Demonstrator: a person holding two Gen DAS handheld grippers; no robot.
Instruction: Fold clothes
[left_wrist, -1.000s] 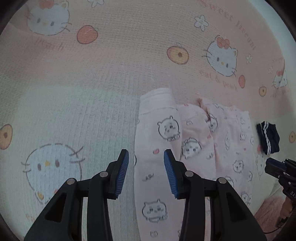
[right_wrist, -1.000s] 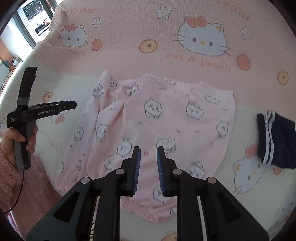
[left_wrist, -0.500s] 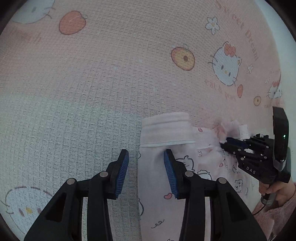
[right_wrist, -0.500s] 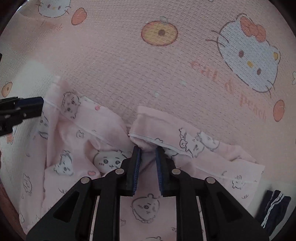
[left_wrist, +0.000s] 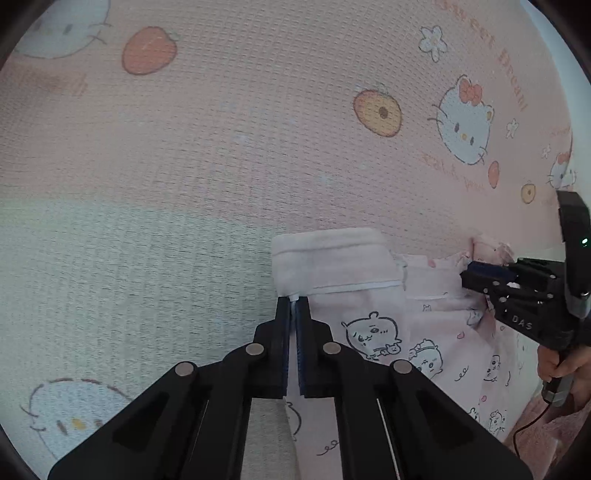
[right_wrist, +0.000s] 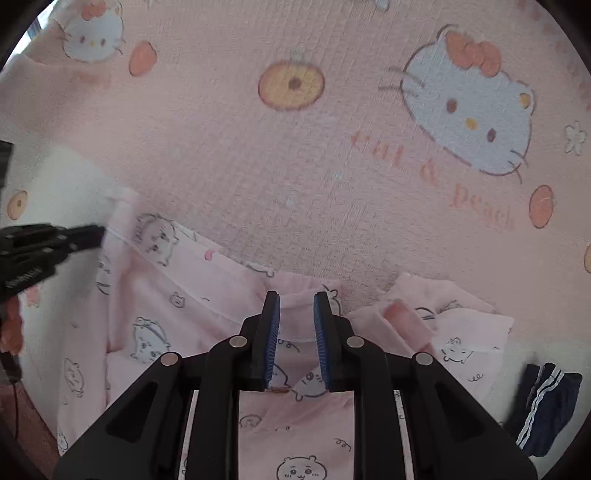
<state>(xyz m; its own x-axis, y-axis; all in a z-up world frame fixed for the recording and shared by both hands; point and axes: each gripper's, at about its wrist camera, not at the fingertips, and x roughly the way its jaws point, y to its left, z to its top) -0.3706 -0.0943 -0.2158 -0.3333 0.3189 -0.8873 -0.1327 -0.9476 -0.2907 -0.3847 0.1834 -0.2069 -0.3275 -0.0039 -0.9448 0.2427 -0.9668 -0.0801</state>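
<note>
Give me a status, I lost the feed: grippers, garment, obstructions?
Left gripper shut on pink garment cuff edge. Right gripper open over its collar. Navy striped cloth lies apart, right side.

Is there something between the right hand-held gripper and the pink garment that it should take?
Nothing visible stands between them. The right hand-held gripper is open, directly over the pink garment at its ribbed edge. The navy striped item lies off to the side. The left hand-held gripper is already shut on the garment's cuff.
</note>
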